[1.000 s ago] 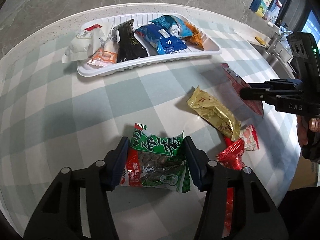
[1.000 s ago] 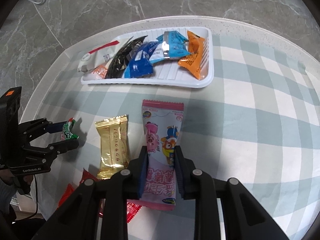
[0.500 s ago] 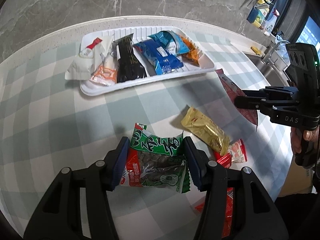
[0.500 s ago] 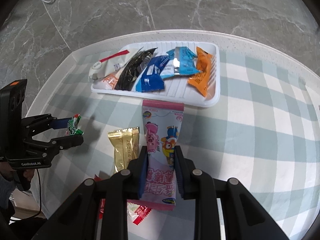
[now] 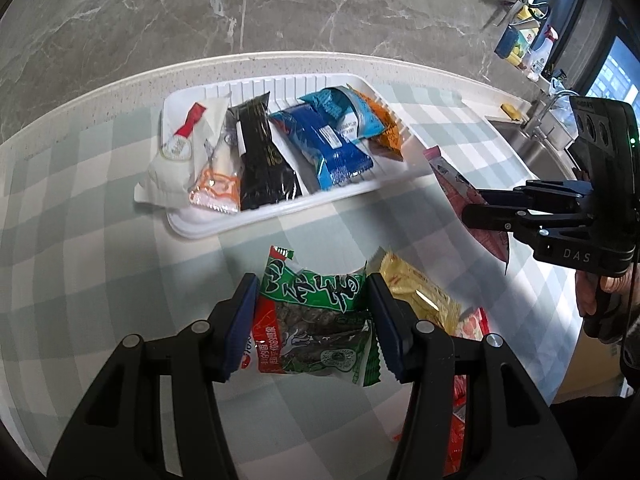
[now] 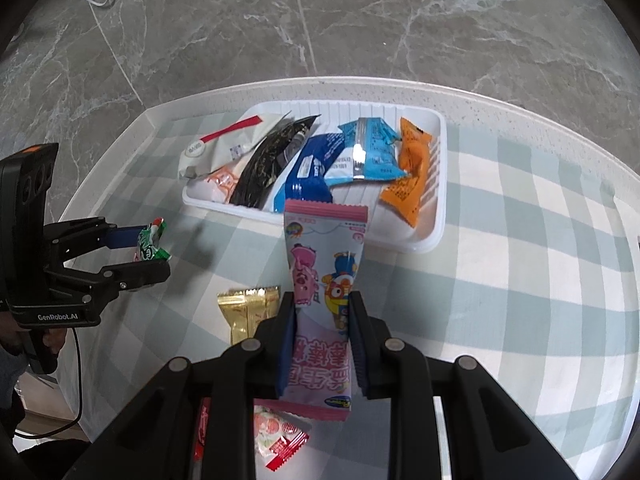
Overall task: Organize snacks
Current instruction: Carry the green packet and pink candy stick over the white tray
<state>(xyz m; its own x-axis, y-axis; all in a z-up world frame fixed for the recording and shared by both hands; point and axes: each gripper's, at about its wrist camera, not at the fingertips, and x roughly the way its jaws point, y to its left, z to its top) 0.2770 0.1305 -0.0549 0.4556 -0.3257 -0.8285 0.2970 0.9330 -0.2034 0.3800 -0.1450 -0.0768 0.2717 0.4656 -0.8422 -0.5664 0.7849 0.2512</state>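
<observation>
Two light, crinkly foil packets in hand, both clear of the checked table (image 6: pixel 520 240): green packet (image 5: pixel 316 320) pinched across its width by the left gripper (image 5: pixel 312 308), jaws moderately spread and pressed on its two side edges; pink packet (image 6: pixel 324 280) clamped narrowly by the right gripper (image 6: pixel 322 328) near its lower half, upper end standing free toward the white tray (image 6: pixel 434 236). Soft, slippery film, probably little weight; prone to sag or twist, so best held mid-body across the flat faces, not by a sealed end. Gold packet (image 5: pixel 416 296) and small red-and-white packets (image 6: pixel 280 436) left lying on the table below. Compared with a second ago: both packets higher above the table, tray and its row of snacks nearer the middle of each view, gold packet now partly hidden behind the left gripper's right finger; grips unchanged.
</observation>
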